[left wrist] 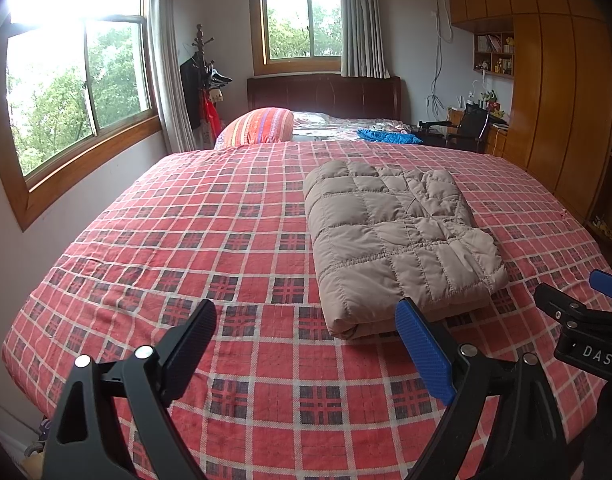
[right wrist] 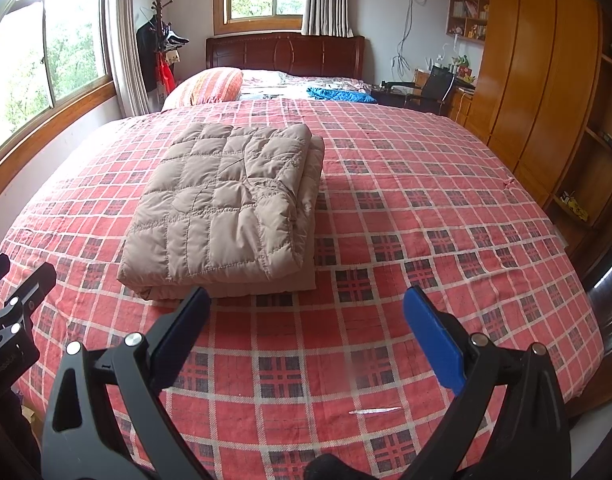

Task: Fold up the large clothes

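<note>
Both tongs, left tongs [left wrist: 306, 344] and right tongs [right wrist: 306, 332], stand wide and carry nothing, held above the near edge of the bed with the red-and-white plaid cotton cover [left wrist: 177, 232], clear of the garment. One beige quilted padded jacket [right wrist: 229, 208] lies toward the near edge of the bed as a flat, squared, layered bundle, its open layered edges facing the foot; no sleeve or hem is seen trailing out. Judged from this, folding appears complete or nearly so, with at most a final tidying press left.

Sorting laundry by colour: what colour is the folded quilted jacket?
Beige-tan quilted jacket, clearest in the right wrist view.
</note>
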Available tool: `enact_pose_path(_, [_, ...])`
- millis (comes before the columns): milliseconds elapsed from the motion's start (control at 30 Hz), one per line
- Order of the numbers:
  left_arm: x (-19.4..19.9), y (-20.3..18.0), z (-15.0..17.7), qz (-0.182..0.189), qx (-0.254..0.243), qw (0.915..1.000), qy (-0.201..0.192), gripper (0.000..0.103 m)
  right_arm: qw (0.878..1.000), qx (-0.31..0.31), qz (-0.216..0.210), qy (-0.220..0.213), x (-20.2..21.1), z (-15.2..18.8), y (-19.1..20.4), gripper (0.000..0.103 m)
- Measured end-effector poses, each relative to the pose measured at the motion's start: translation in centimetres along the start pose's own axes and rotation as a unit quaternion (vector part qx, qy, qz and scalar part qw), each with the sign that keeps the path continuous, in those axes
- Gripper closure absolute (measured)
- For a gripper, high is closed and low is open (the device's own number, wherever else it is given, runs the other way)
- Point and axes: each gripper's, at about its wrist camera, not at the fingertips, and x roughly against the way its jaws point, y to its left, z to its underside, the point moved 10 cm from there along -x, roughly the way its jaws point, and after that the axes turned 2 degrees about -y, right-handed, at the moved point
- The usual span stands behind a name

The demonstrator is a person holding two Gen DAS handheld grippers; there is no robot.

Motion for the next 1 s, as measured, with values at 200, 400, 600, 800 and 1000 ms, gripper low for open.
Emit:
enact_pose_path(200, [0.0,-0.03,0.03,-0.001,0.0,1.0,0.0,0.012,1.0,-0.001,-0.002,-0.003,0.3,0.02,0.19,0.006])
enact_pose_path(400, [0.0,-0.04,0.03,0.0,0.0,1.0,0.0,0.012,1.0,-0.002,-0.002,-0.003,0.28,0.0,0.14,0.006])
enact_pose_path(600, [0.01,-0.05,0.03,-0.001,0.0,1.0,0.0,0.012,1.0,-0.001,-0.001,-0.003,0.35,0.04,0.19,0.006])
enact_pose_path(800, [0.01,-0.05,0.05,0.0,0.0,1.0,0.0,0.012,1.0,-0.002,-0.001,-0.003,0.35,0.05,0.19,0.006])
enact_pose_path(1000, [0.01,-0.05,0.06,0.0,0.0,1.0,0.0,0.012,1.0,-0.002,0.0,-0.003,0.37,0.06,0.17,0.006])
